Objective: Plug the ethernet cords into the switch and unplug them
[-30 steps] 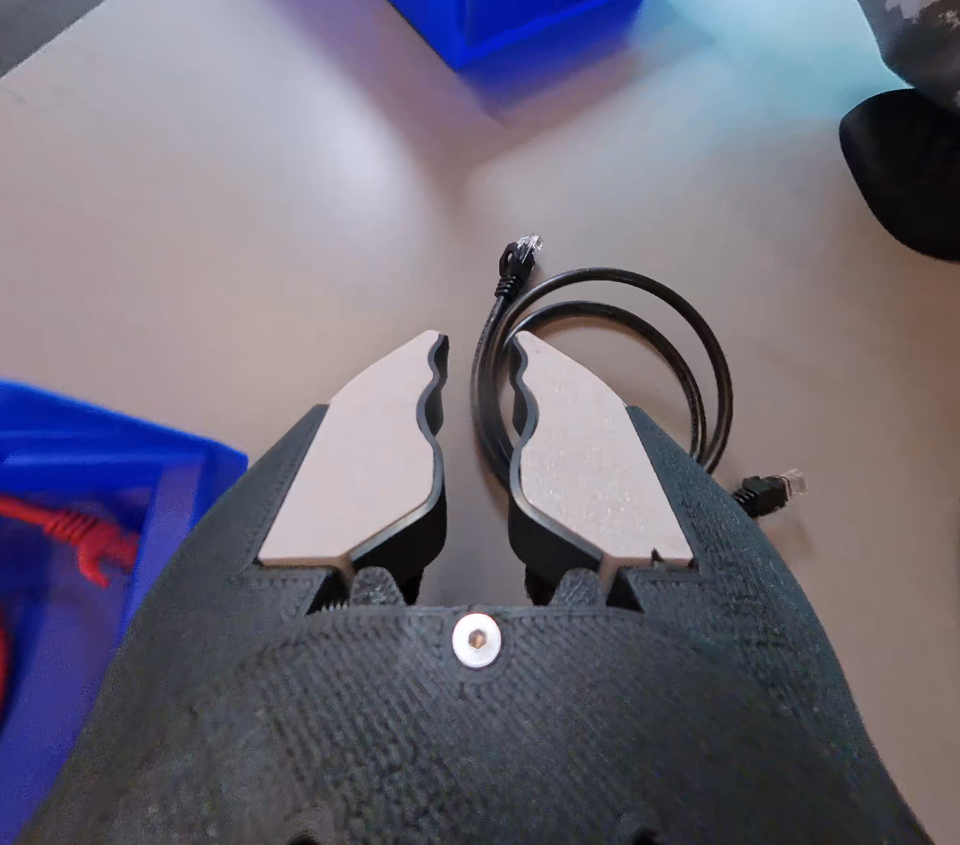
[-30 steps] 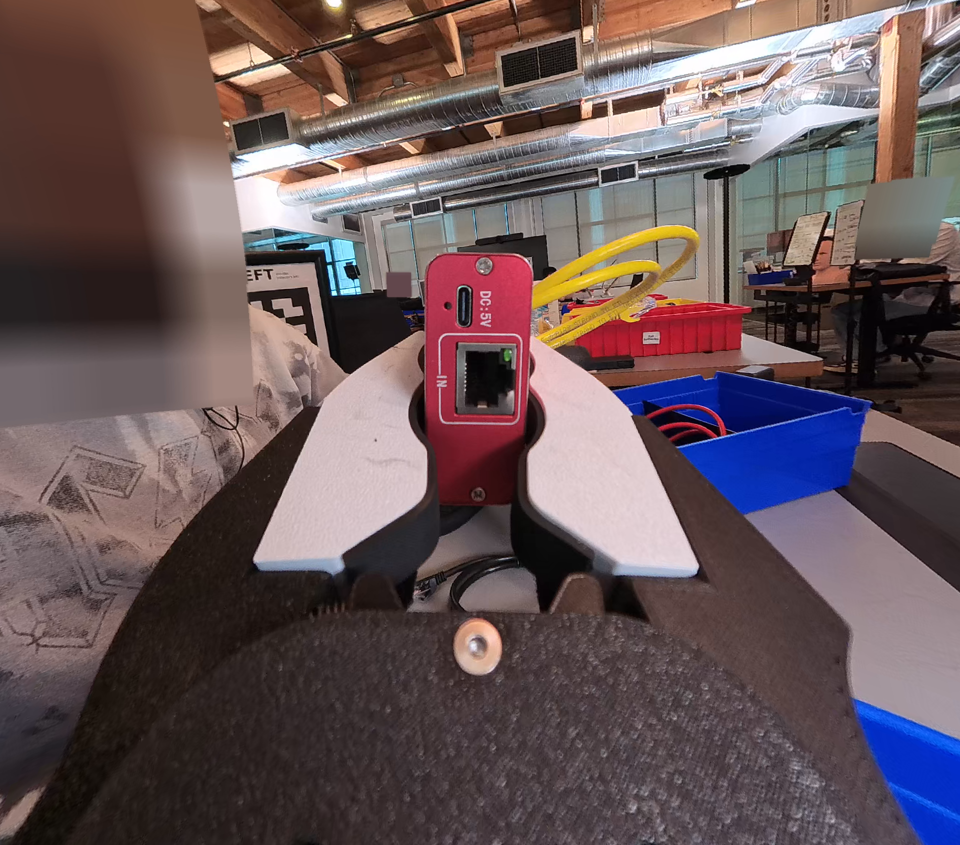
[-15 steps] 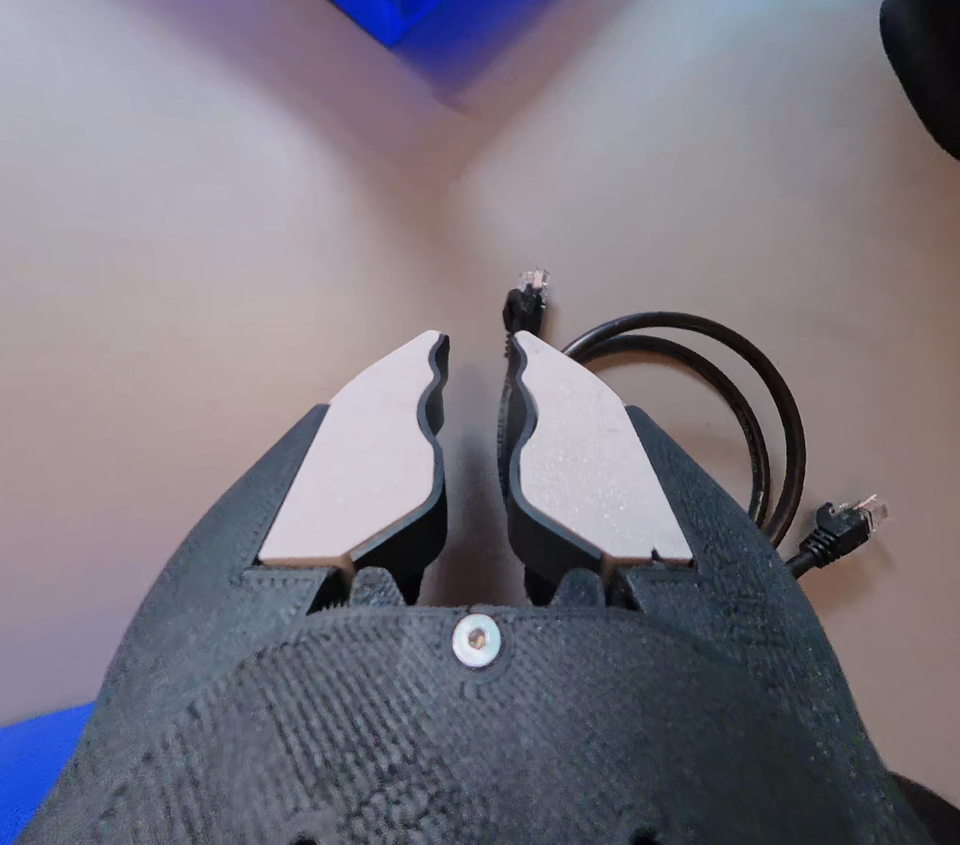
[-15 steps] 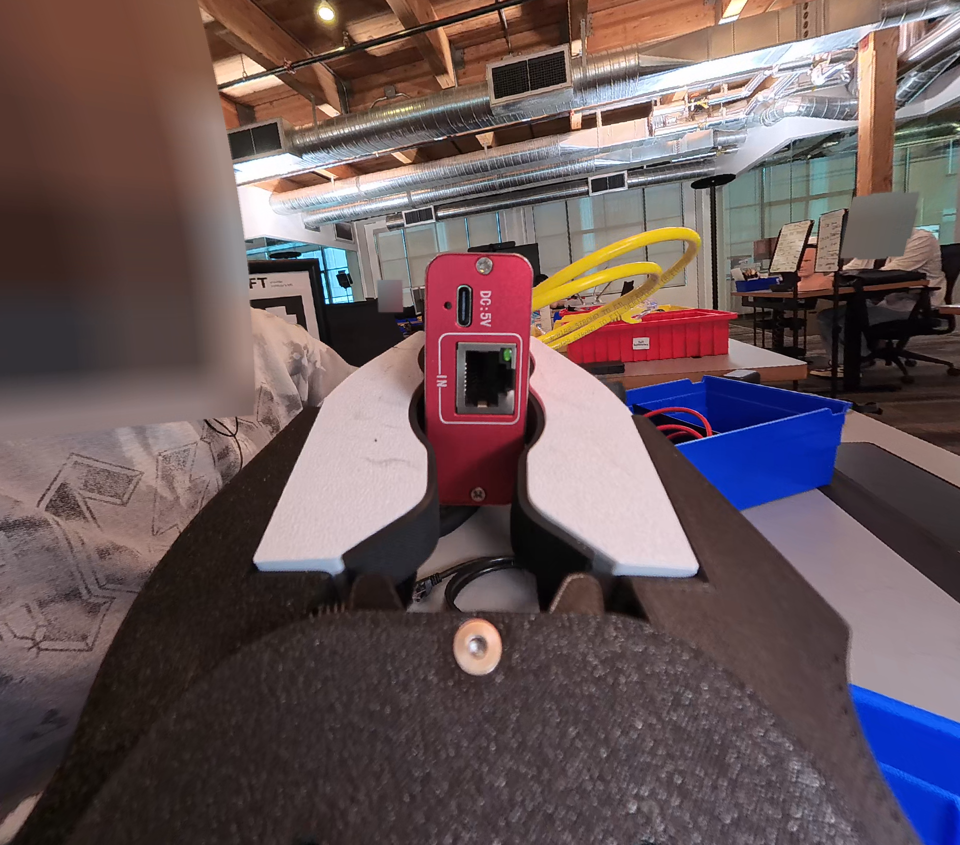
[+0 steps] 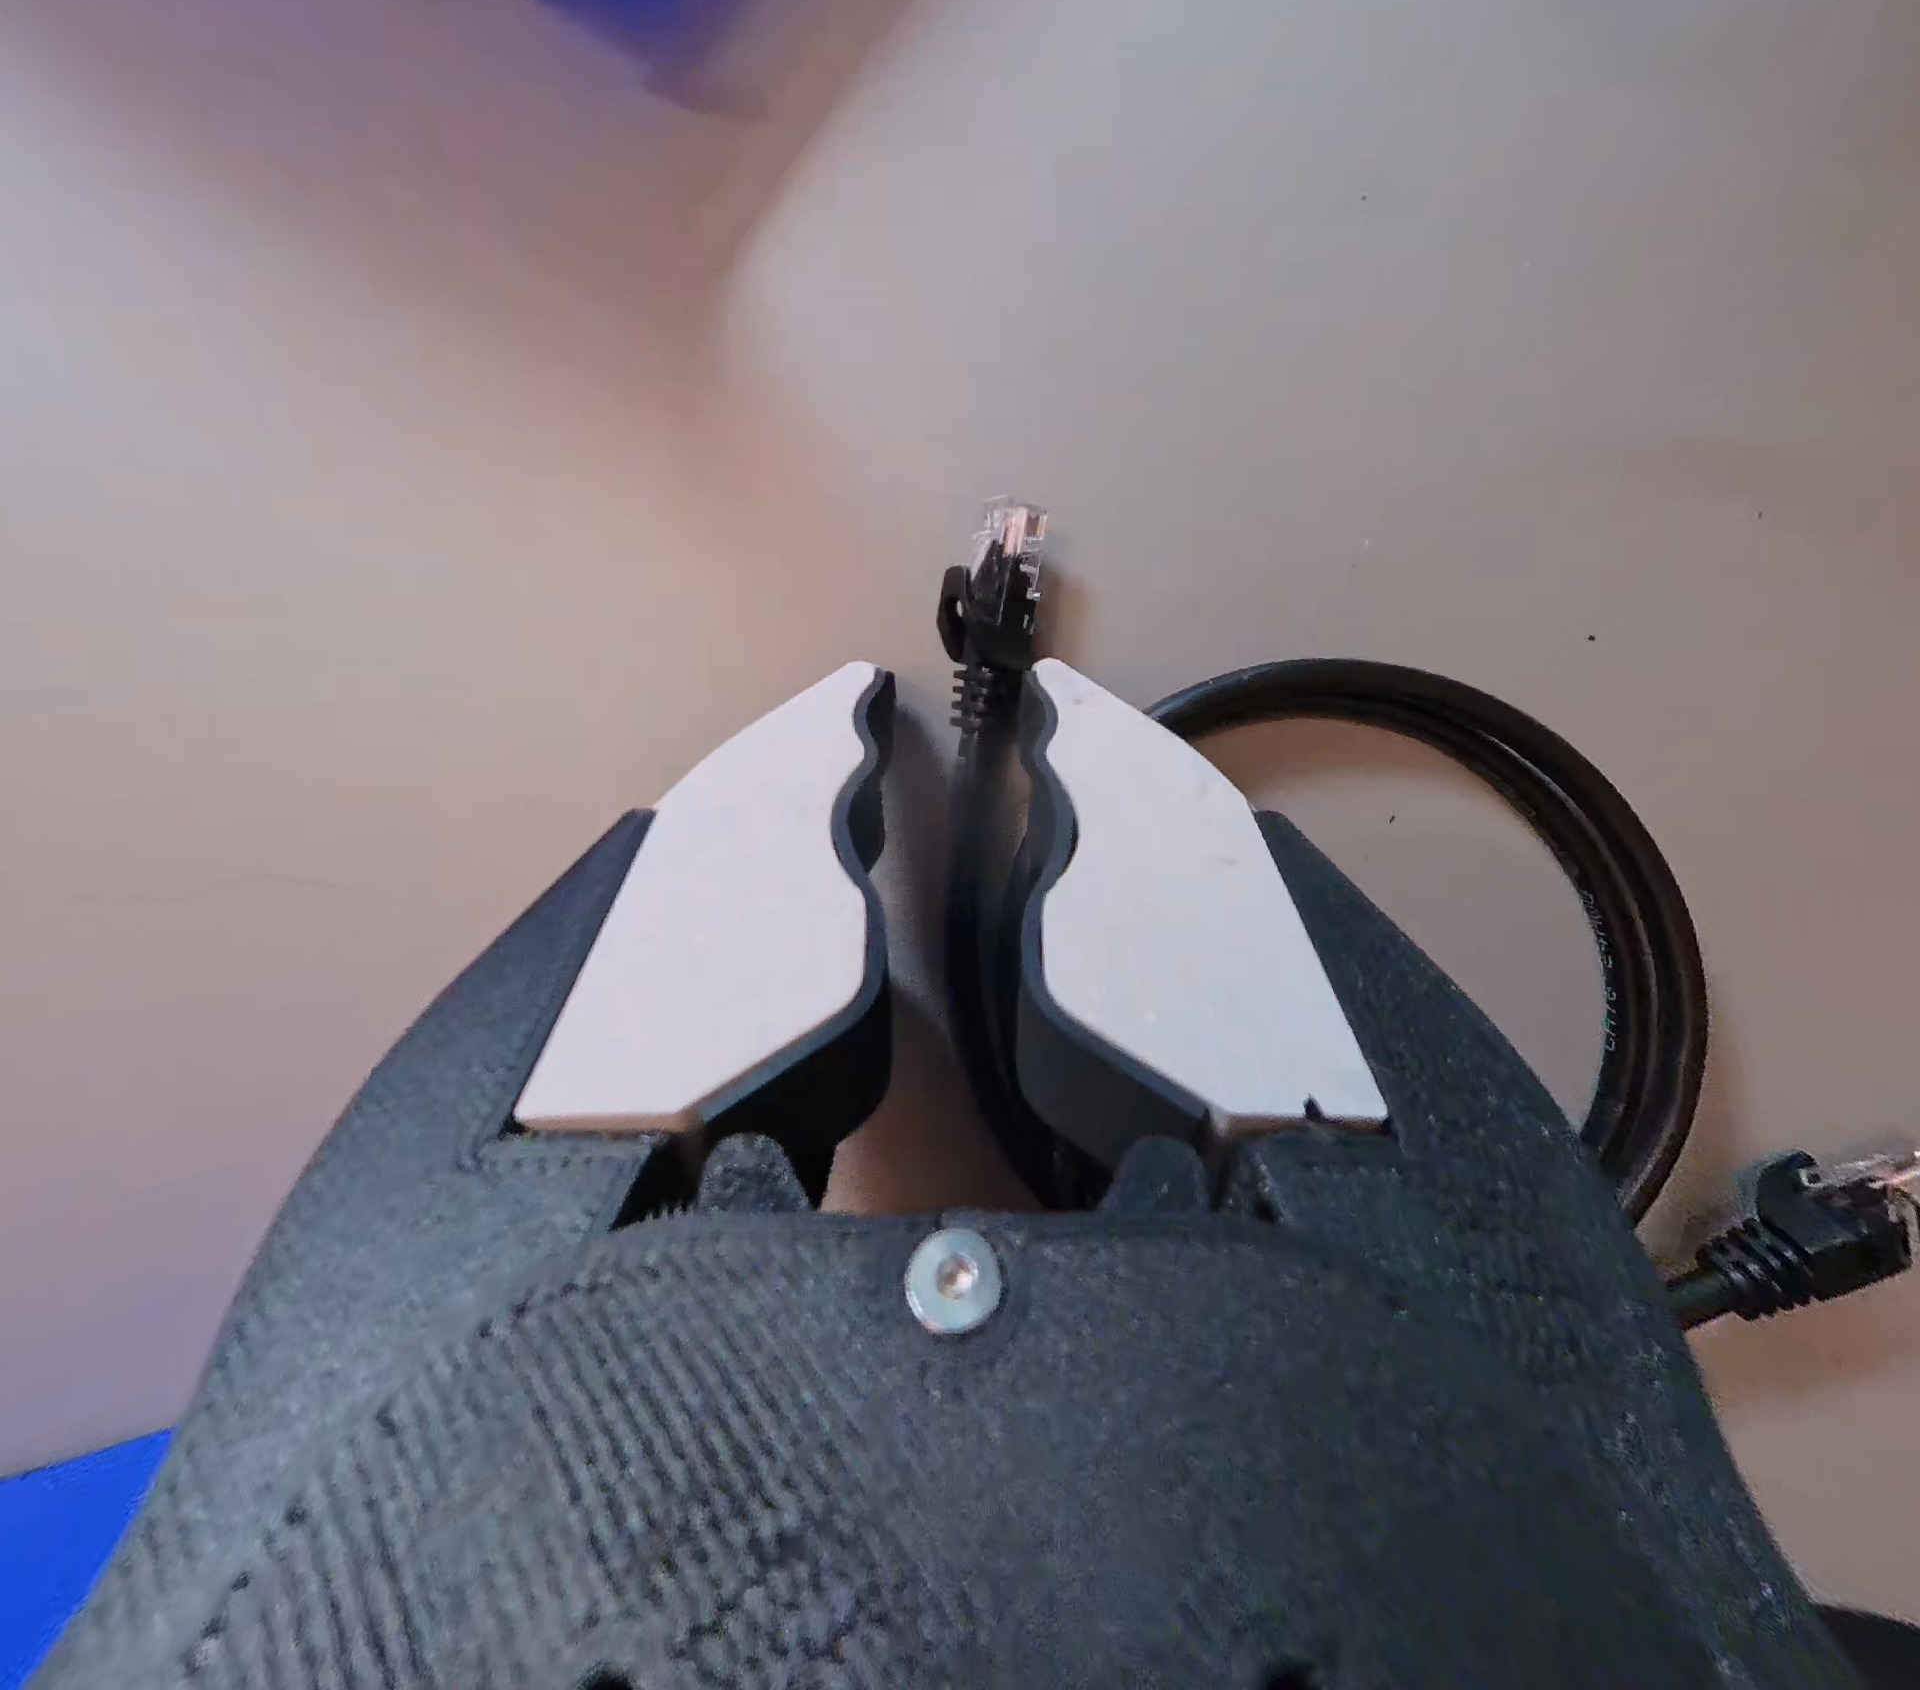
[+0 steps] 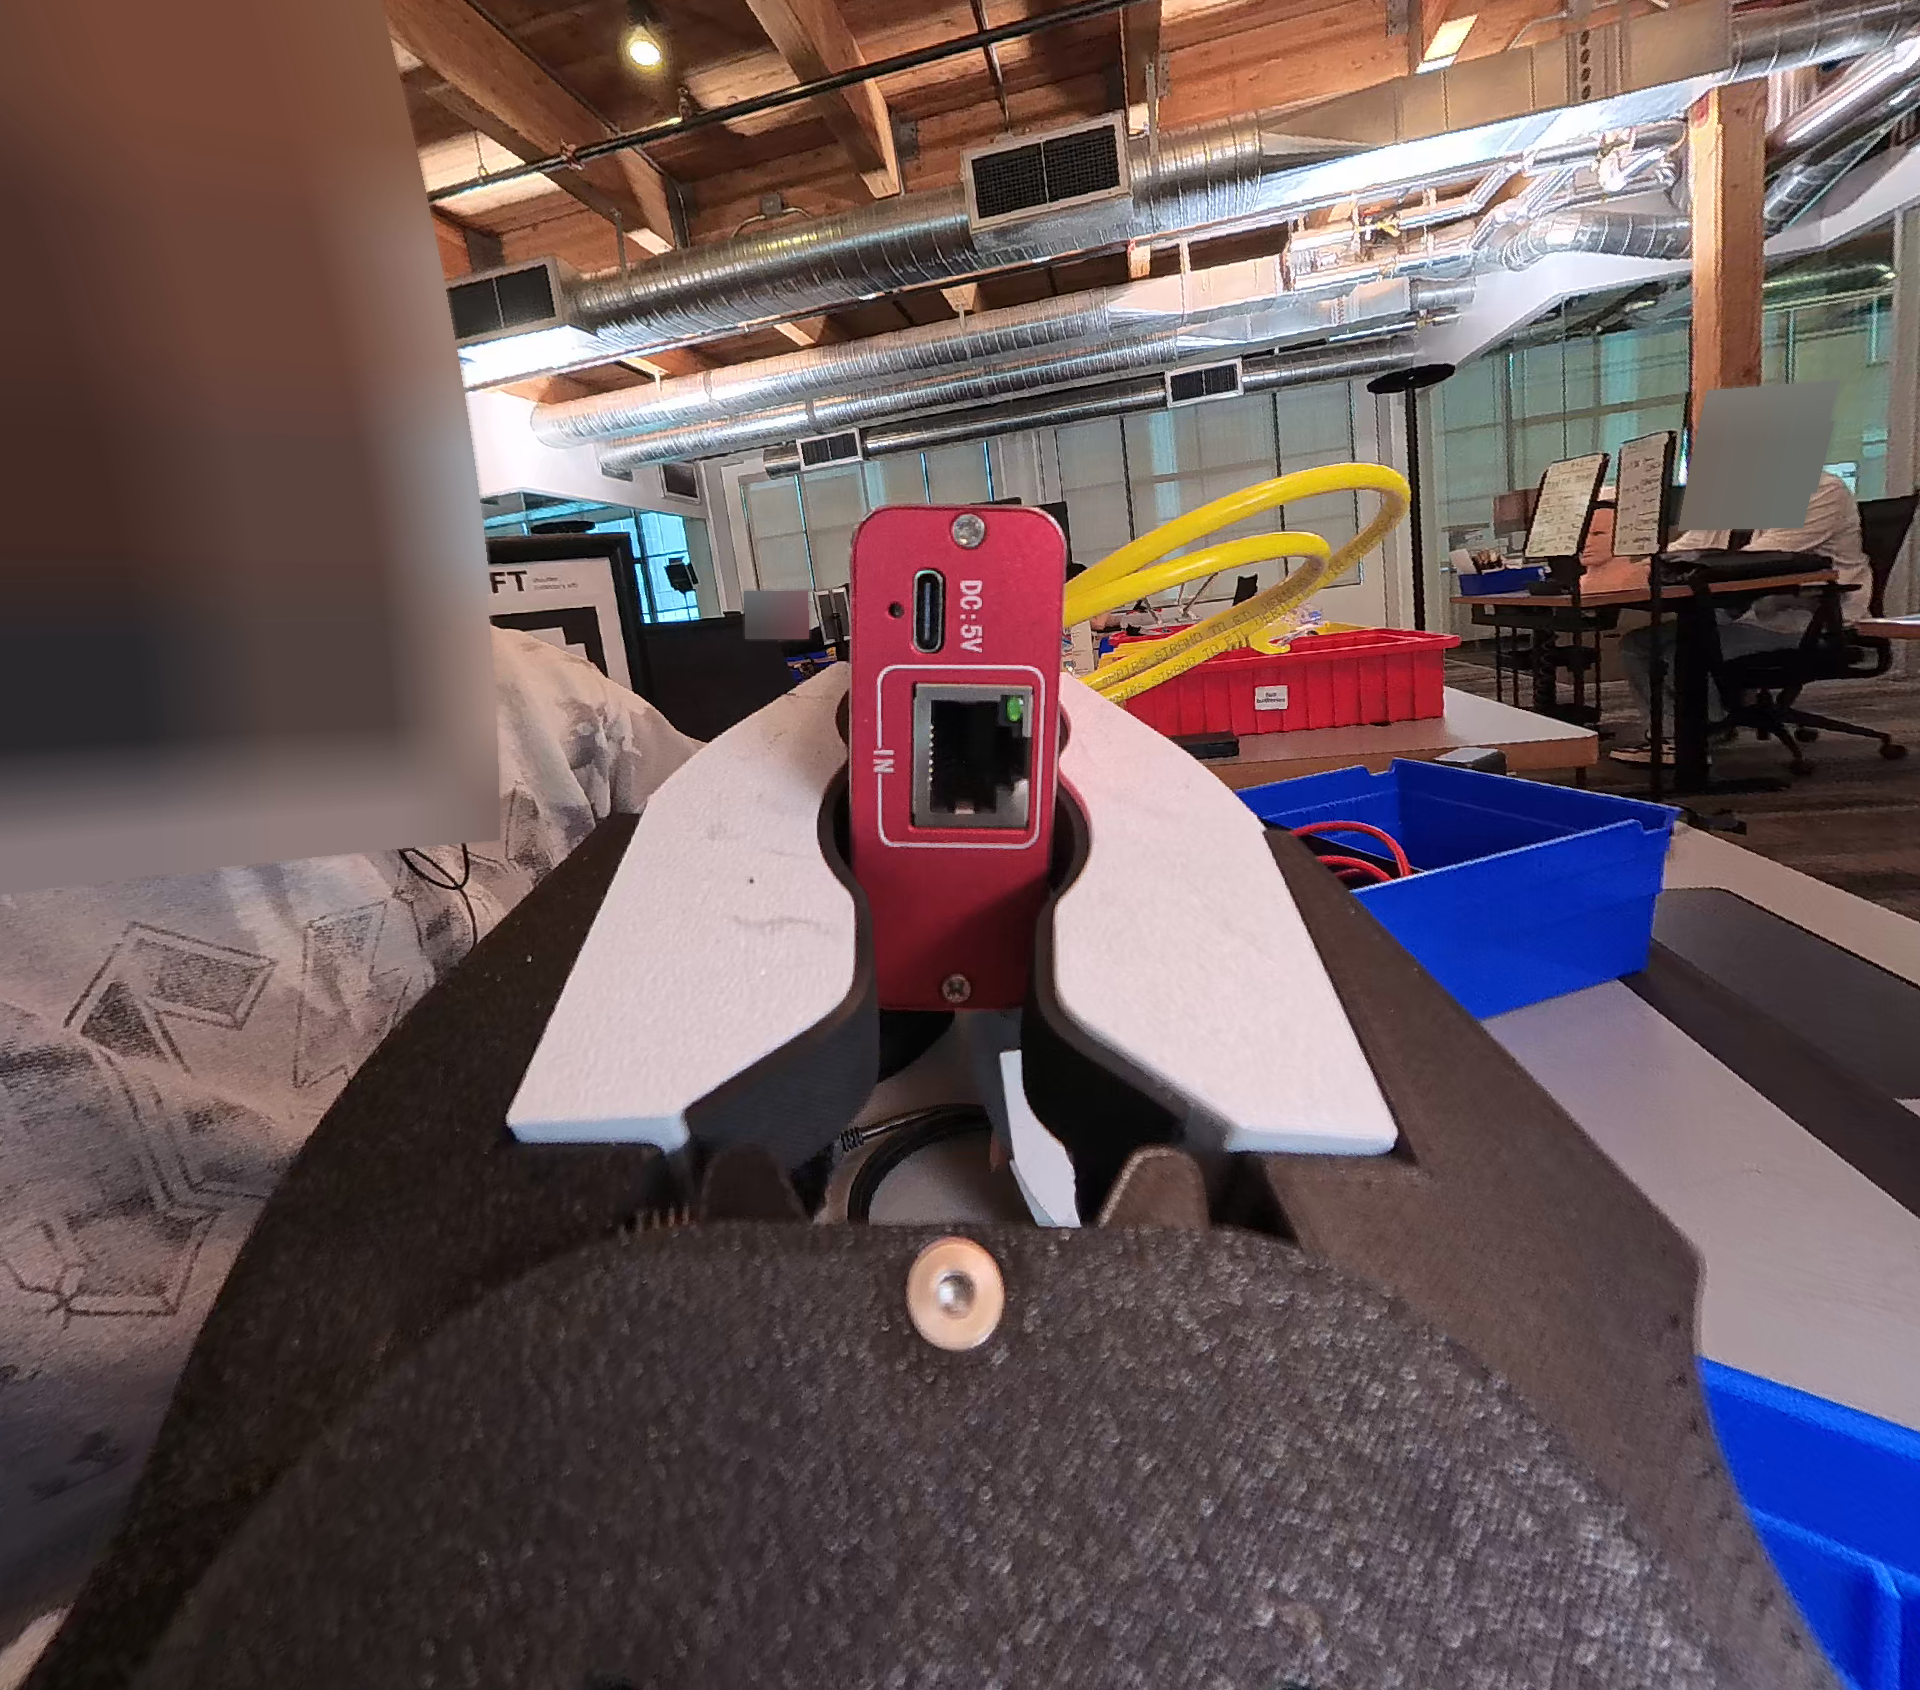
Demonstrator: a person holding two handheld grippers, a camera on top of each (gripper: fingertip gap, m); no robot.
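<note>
The left tongs [image 5: 956, 695] straddle the coiled black ethernet cord [image 5: 1621, 902] on the pale grey surface [image 5: 1351, 238], slightly parted and not yet clamped, its clear-tipped plug [image 5: 997, 575] just beyond the fingertips. The right tongs [image 6: 956, 705] grip the small red metal switch [image 6: 958, 757] upright, above that cord, port facing the camera. To grasp well, close just behind the plug, keeping it straight; counted: one black cord with two plugs, one switch.
</note>
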